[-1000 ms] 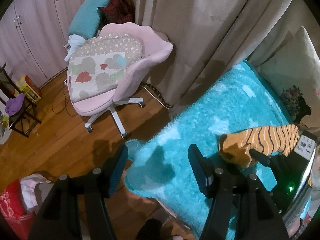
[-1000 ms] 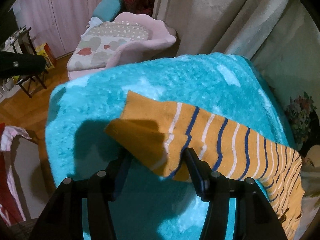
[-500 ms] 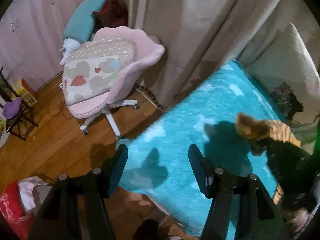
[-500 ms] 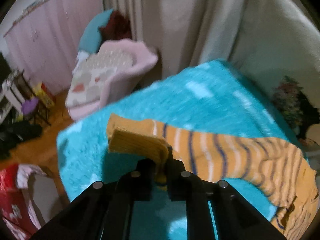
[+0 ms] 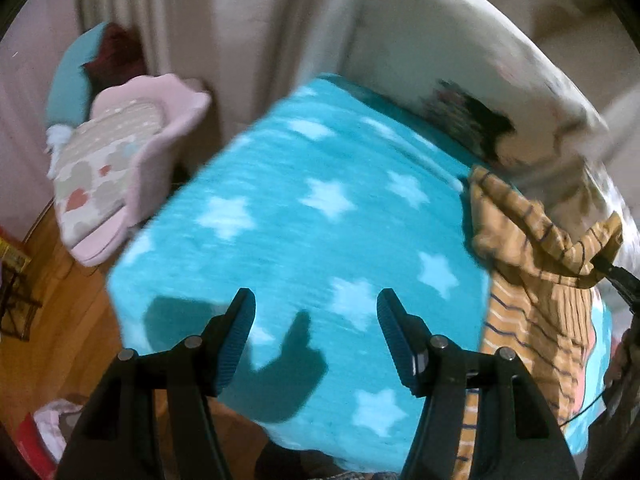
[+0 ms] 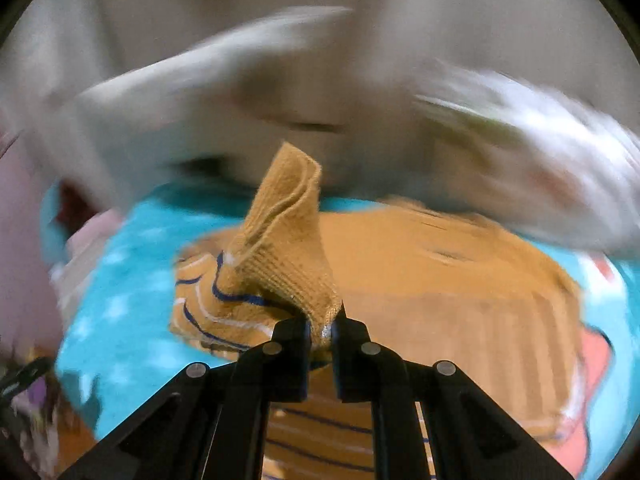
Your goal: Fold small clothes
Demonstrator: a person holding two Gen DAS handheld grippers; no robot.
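At the far left of the left wrist view a pink chair [image 5: 160, 128] with a heart-print cushion [image 5: 96, 172] stands on the wooden floor [image 5: 60, 320], with beige curtains [image 5: 240, 32] hanging behind it. Next comes the bed, covered by a turquoise blanket [image 5: 320, 220] with pale stars. The left gripper [image 5: 316, 340] hangs over the near part of this blanket with its jaws spread apart and nothing between them; only its shadow falls on the fleece. Further right, at the blanket's right edge, lies the orange striped garment [image 5: 532, 312], partly flat and partly pulled up into a bunched peak. A pale pillow [image 5: 500, 92] with a dark flower print lies beyond it, against the curtain.

In the right wrist view (heavily blurred everywhere but close to the fingers) the blanket shows at the left, and the garment spreads across the middle and right. The right gripper [image 6: 320, 332] is clamped tight on a ribbed orange edge of that garment, so a fold of knit stands up from between the jaws, while the striped part trails down to the left and the rest lies on the blanket below.
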